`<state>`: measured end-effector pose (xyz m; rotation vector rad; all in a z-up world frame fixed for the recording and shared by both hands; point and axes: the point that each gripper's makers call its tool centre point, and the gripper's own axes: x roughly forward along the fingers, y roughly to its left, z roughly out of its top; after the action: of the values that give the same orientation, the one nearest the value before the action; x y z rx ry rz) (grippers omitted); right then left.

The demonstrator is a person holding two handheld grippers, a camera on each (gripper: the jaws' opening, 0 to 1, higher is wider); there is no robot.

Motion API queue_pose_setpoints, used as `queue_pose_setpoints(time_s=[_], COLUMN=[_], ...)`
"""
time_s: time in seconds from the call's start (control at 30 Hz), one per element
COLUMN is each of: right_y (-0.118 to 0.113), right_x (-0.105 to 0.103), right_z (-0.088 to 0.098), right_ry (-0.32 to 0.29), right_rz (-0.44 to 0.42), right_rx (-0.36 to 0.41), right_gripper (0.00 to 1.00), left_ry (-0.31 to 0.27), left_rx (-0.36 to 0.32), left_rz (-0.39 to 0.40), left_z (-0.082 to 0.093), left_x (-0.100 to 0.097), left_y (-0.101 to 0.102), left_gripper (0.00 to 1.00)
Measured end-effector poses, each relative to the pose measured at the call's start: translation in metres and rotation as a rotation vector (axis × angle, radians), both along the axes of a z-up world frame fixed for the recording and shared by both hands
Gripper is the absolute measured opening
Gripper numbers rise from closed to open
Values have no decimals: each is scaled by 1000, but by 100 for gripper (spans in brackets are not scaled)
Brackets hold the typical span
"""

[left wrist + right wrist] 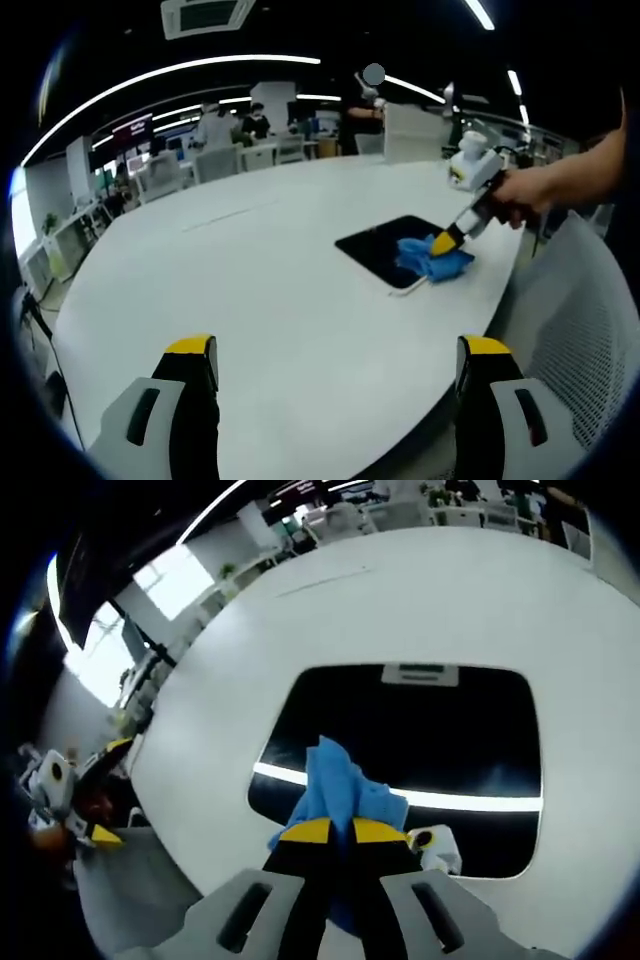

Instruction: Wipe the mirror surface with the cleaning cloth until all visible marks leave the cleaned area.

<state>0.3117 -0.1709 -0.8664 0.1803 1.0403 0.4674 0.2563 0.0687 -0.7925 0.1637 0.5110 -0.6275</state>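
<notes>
A dark rectangular mirror (420,730) lies flat on the white table (400,590), reflecting ceiling lights. My right gripper (340,832) is shut on a blue cleaning cloth (335,780), which rests on the mirror's near edge. From the left gripper view, the mirror (385,245) lies at the table's right side with the blue cloth (430,258) on it, and the right gripper (452,238), held by a hand, presses the cloth down. My left gripper (335,360) hovers over the bare table (250,280), open and holding nothing.
A white mesh chair (580,320) stands at the table's right edge. Chairs, desks and people fill the office behind the table (250,130). The left gripper (75,790) appears far left in the right gripper view.
</notes>
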Motion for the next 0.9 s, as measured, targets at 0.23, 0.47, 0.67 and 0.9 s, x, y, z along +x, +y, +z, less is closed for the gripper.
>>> queue_pose_setpoints(time_s=[0.23,0.47,0.67,0.9], right_y=[0,-2,-4,-5], right_x=[5,18,32,48], right_z=[0,0,0,-1], right_ry=[9,0,-7,-8], right_rz=[9,12,19,35], right_rx=[-24,-58,-72,-95], right_gripper=[1,1,1,1], left_ry=[0,-3,0,-2], left_rx=[1,0,1,5], left_rz=[5,12,13,15], left_z=[0,1,0,0], left_x=[0,1,1,2], left_y=[1,2,2,3], left_gripper=[99,99,99,99])
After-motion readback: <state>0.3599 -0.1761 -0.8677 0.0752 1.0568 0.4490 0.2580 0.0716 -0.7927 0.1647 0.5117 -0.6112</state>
